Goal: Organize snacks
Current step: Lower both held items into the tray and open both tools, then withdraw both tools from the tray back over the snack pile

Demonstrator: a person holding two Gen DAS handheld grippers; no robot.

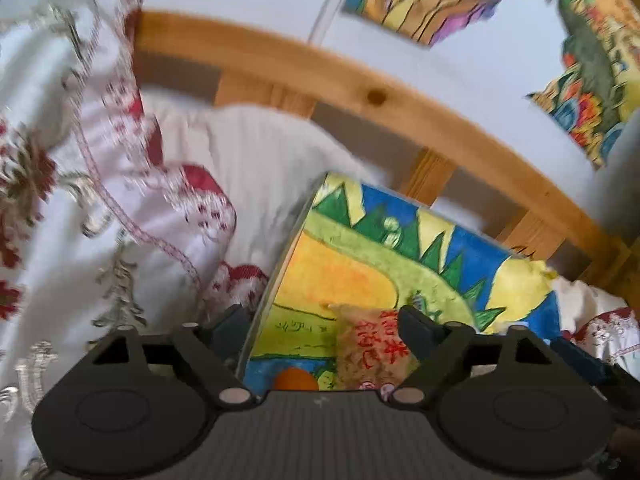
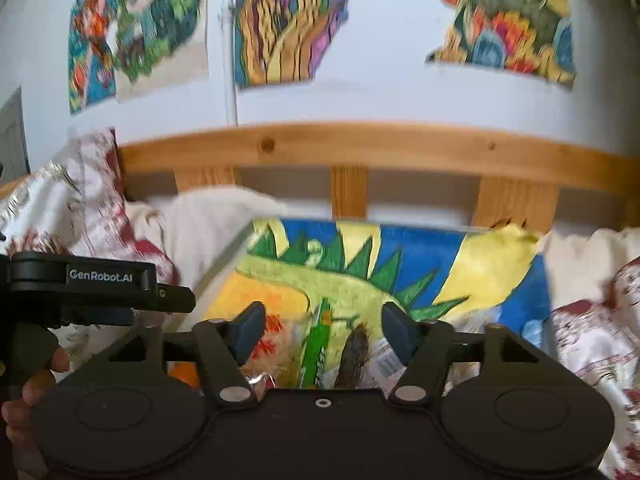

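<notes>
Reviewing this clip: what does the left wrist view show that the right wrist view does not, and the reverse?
Only the left wrist view shows the left gripper, jaws open, a beige snack packet with red characters between its fingers.

Only the right wrist view shows the right gripper, jaws open over a green snack wrapper and a dark brown stick-shaped snack, plus a third colourful wall drawing at far left and the black GenRobot.AI handle.

Both show the colourful dinosaur-painted box, the pine wooden headboard, the red-and-white embroidered bedding, and an orange round object.

One painted board (image 2: 400,272); three wall pictures (image 2: 288,20); several snack packets (image 2: 320,344), count unclear.
</notes>
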